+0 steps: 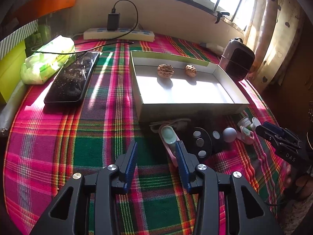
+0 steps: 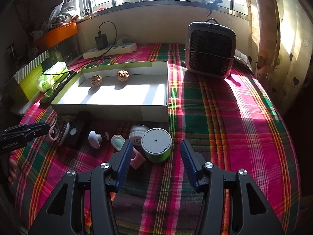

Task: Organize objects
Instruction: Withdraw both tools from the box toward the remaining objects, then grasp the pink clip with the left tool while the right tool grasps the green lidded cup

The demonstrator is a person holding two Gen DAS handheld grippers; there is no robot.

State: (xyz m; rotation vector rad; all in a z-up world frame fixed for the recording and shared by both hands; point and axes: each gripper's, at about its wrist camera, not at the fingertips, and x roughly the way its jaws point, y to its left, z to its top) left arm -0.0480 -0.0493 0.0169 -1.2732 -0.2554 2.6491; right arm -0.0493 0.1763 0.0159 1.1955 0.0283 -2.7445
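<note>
Two walnuts (image 1: 165,70) sit in the white box (image 1: 187,108) on the plaid cloth (image 1: 78,137), small items lined along its near wall, where the left gripper (image 1: 156,152) and right gripper (image 2: 155,152) both hover spread, holding nothing.

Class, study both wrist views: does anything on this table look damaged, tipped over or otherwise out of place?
Yes. The black phone left of the white box shows a web of cracks and speckles across its screen, though glare may add to it. The green-sided round tin lies tipped, one flat end facing up toward the camera. Only two walnuts are boxed; small items crowd outside.
</note>
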